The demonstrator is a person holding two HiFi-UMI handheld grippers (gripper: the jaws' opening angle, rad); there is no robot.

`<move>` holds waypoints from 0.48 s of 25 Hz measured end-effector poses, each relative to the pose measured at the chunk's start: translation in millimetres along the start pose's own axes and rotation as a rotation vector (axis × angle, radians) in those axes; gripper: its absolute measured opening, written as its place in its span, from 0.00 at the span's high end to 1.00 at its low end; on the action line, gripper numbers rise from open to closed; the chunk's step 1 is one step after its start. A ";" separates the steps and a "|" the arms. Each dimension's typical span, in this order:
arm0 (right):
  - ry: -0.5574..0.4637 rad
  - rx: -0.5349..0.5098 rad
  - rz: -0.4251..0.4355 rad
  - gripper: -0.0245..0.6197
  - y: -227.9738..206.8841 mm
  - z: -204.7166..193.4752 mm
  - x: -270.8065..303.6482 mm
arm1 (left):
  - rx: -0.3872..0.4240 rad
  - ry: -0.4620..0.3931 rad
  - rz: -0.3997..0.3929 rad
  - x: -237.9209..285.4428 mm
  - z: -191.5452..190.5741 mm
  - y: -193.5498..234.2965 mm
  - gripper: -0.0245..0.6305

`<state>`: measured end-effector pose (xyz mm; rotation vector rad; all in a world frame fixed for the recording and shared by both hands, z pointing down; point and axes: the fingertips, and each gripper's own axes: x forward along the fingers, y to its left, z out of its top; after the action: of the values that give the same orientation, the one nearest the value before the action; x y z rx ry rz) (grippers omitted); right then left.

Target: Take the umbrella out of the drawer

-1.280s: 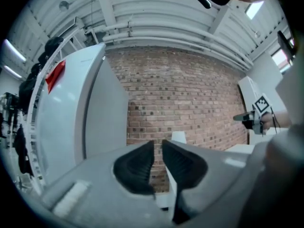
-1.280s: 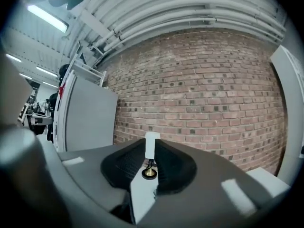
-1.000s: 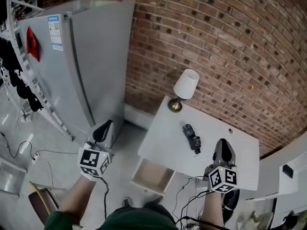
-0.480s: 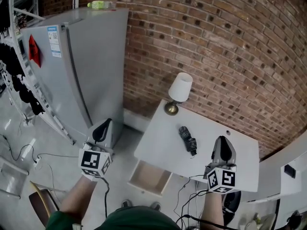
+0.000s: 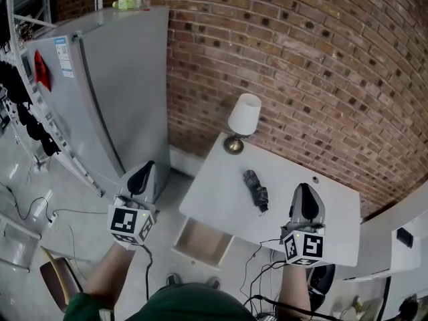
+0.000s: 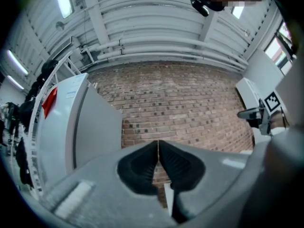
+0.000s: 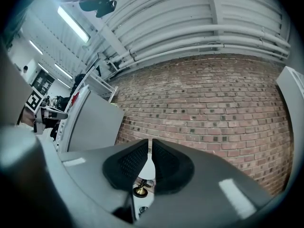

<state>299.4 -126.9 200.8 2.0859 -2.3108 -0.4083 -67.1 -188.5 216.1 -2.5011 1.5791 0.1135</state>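
Now: one umbrella, one lamp on table; one open drawer; left hand-held gripper, right hand-held gripper closed, empty.

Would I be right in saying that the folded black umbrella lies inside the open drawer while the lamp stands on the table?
Not quite: the head view shows the umbrella lying on top of the table, not inside the open drawer. The lamp does stand on the table.

Lower frame: grey left gripper and right gripper, black ribbed pads, each bearing a white cube with black square markers; black cable; dark green top.
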 end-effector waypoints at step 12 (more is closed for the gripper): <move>0.003 0.025 0.017 0.92 -14.0 -5.5 -1.3 | 0.013 0.010 0.011 2.6 1.1 -19.8 0.95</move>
<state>314.1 -127.9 203.6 2.0744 -2.3426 -0.3786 -48.1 -182.3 216.9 -2.4876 1.5925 0.0915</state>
